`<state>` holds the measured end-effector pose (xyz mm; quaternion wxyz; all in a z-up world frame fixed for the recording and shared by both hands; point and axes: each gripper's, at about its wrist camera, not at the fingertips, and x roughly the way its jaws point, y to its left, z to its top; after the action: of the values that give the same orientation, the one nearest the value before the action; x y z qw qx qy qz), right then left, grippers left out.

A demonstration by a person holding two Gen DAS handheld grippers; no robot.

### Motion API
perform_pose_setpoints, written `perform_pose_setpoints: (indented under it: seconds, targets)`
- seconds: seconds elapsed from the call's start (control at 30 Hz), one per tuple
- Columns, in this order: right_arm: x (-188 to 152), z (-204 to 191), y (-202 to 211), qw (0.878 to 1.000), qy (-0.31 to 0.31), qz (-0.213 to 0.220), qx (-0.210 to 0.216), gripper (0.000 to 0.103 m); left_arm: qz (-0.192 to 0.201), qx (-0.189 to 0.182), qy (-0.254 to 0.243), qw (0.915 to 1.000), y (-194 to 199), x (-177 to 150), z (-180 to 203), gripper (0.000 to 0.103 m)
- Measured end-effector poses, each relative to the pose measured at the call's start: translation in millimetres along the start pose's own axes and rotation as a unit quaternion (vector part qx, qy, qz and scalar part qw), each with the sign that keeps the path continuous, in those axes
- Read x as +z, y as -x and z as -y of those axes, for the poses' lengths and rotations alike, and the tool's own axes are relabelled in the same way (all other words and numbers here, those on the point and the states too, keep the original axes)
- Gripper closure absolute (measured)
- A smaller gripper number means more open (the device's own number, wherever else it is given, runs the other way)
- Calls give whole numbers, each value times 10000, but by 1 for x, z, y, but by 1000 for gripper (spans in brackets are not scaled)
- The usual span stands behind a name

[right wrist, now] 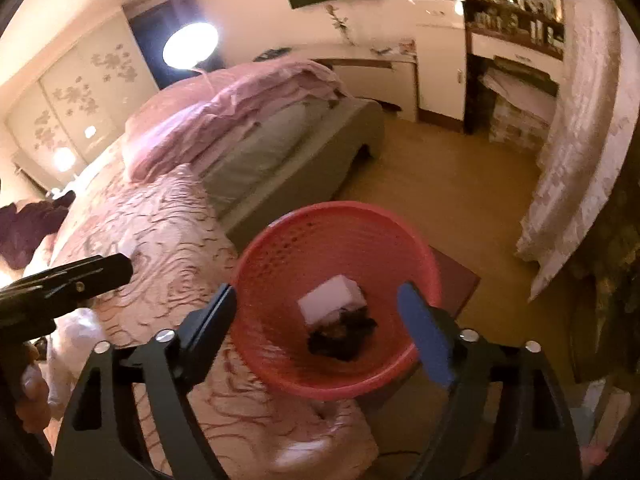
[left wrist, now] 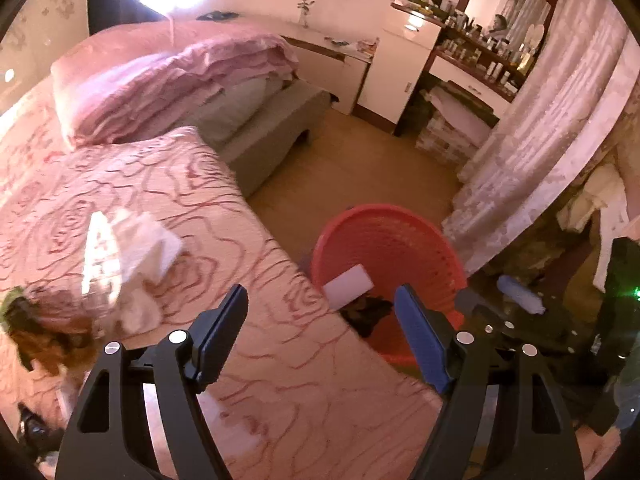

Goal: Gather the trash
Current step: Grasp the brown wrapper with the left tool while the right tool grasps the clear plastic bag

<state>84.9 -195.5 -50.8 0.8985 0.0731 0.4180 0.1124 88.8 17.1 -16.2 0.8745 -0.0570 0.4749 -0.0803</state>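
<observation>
Red basket [right wrist: 336, 300] on floor just beside near corner of bed [left wrist: 168, 208], holding a white block [right wrist: 332, 300] and a dark crumpled scrap [right wrist: 344, 334] touching it. Left tongs [left wrist: 320, 312] open, nothing between the jaws, poised over bed edge with basket rim to their right. Right tongs [right wrist: 316, 308] open and empty, directly above basket mouth. White crumpled tissue [left wrist: 132, 256] on pink rose-patterned cover, left of left tongs; blurred brown-and-green scrap [left wrist: 40, 328] nearer, at far-left edge, identity unclear. Folded pink quilt [left wrist: 176, 76] at far end of bed. Pale curtain [left wrist: 540, 152] right of basket. Cluttered dresser [left wrist: 472, 56] with mirror against far wall. Floor between basket and dresser open.
</observation>
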Motion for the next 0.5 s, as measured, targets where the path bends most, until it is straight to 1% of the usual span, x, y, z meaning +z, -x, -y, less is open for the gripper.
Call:
perform_pose_setpoints:
  seconds: [0.13, 0.3, 0.5]
  targets:
    - [-3, -21, 6, 9995, 228, 53, 196, 18, 112, 137, 37, 9998, 17, -6, -17, 30]
    - [-6, -49, 7, 9978, 503, -21, 425, 18, 247, 333, 230, 9989, 40, -11, -46, 28]
    - [-10, -70, 7, 9956, 712, -94, 597, 18, 497, 689, 457, 9953, 76, -9, -104, 27]
